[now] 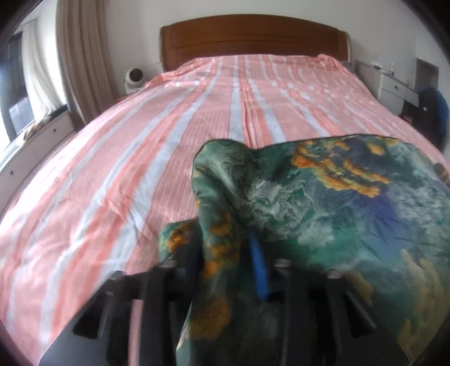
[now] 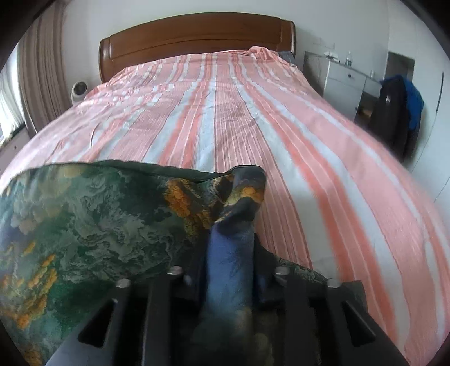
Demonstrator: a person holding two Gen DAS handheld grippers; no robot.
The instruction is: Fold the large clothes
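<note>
green printed cloth [image 1: 323, 202] lies bunched between both grippers' half-parted fingers [image 2: 263, 281], grip unclear.

A wide bed [image 1: 197, 118] fills the middle of both views, covered with a sheet [image 2: 225, 118] in pink, orange and white stripes. At the top stands a brown wooden headboard [image 1: 253, 36] against a white wall [image 2: 337, 25]. In the upper left hang beige curtains [image 1: 81, 56] beside a bright window [image 1: 17, 84], with a small white round device [image 1: 134, 77] below them. In the upper right stands a white cabinet with drawers [image 2: 346, 78], and dark and blue clothing [image 2: 399, 109] hangs near it.
</note>
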